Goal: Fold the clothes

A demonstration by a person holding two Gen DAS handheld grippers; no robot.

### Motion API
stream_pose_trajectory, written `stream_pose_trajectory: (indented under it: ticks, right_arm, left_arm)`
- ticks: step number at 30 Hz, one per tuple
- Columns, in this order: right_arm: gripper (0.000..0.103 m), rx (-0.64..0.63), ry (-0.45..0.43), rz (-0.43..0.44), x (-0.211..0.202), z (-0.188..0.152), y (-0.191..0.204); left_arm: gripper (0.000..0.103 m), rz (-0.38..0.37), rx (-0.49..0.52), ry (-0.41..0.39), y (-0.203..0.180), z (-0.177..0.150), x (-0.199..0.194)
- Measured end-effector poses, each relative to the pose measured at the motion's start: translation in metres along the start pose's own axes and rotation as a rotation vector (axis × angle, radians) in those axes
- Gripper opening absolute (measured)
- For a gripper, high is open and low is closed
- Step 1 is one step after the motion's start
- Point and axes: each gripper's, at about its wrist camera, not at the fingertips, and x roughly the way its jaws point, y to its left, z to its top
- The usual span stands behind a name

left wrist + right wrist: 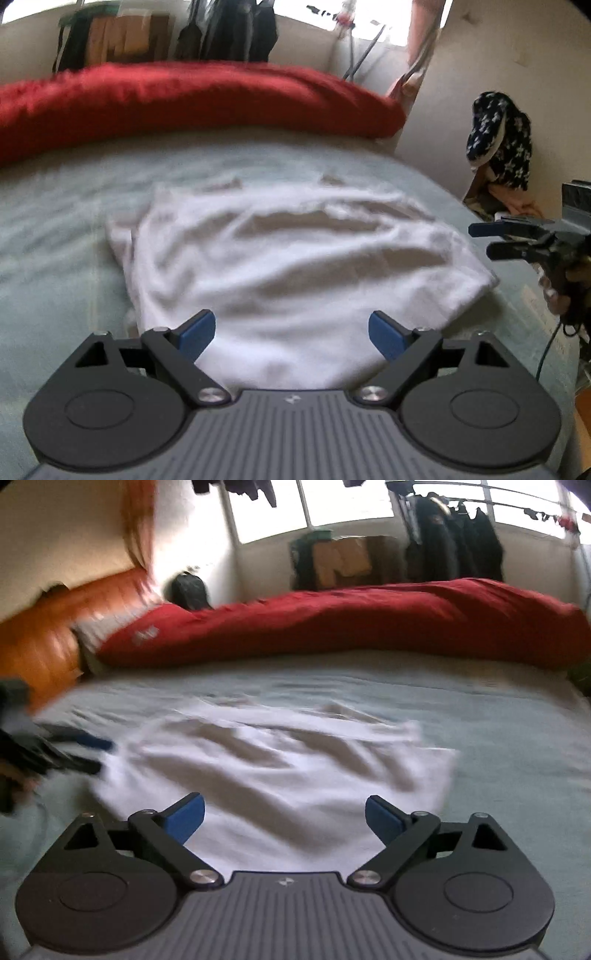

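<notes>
A white garment (pixel 295 258) lies crumpled and partly folded on the pale green bed sheet (pixel 55 240). My left gripper (pixel 291 332) hovers over the garment's near edge, its blue-padded fingers wide apart with nothing between them. In the left wrist view my right gripper (pixel 485 240) shows at the garment's right corner, held by a hand, jaws apart and empty. In the right wrist view the same garment (pixel 277 768) spreads below my open right gripper (pixel 284 814), and my left gripper (pixel 101 755) appears blurred at the garment's left edge.
A rolled red duvet (pixel 184 99) runs along the far side of the bed. An orange headboard (pixel 44 627) stands at the left. Dark clothes hang on a rack (pixel 458 546) by the window, next to cardboard boxes (pixel 343 561). A star-patterned garment (pixel 498 140) hangs at the right wall.
</notes>
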Motion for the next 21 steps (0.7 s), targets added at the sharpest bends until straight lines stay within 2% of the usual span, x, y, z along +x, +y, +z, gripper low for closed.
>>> stream_pose_trajectory:
  ticks: [2, 4, 6, 9, 13, 15, 18, 21]
  right_arm:
    - [0.097, -0.004, 0.061, -0.01, 0.012, -0.012, 0.006]
    - [0.096, 0.026, 0.133, -0.056, 0.018, -0.029, 0.002]
    - [0.096, 0.072, 0.12, -0.053, 0.006, -0.039, -0.005]
    - [0.097, 0.14, 0.075, -0.042, -0.015, -0.042, -0.011]
    - [0.099, 0.126, 0.01, -0.038, -0.023, -0.029, 0.002]
    - [0.1, 0.111, 0.009, -0.029, -0.019, -0.023, 0.008]
    - [0.1, 0.097, 0.043, -0.038, -0.011, -0.024, 0.014]
    - [0.1, 0.086, 0.093, -0.117, -0.022, -0.033, 0.008]
  left_arm:
    - [0.09, 0.027, -0.027, 0.03, 0.004, -0.015, 0.002]
    - [0.09, 0.015, -0.062, 0.015, 0.01, -0.03, -0.01]
    - [0.09, 0.009, -0.074, 0.007, 0.012, -0.035, -0.025]
    - [0.091, 0.023, -0.04, -0.018, 0.009, -0.026, -0.039]
    - [0.091, 0.056, 0.015, -0.045, 0.001, -0.008, -0.031]
    - [0.091, 0.058, 0.017, -0.029, 0.0, -0.004, -0.018]
    - [0.091, 0.109, -0.001, 0.037, 0.004, -0.012, -0.002]
    - [0.091, 0.125, 0.069, 0.03, -0.003, -0.024, -0.019]
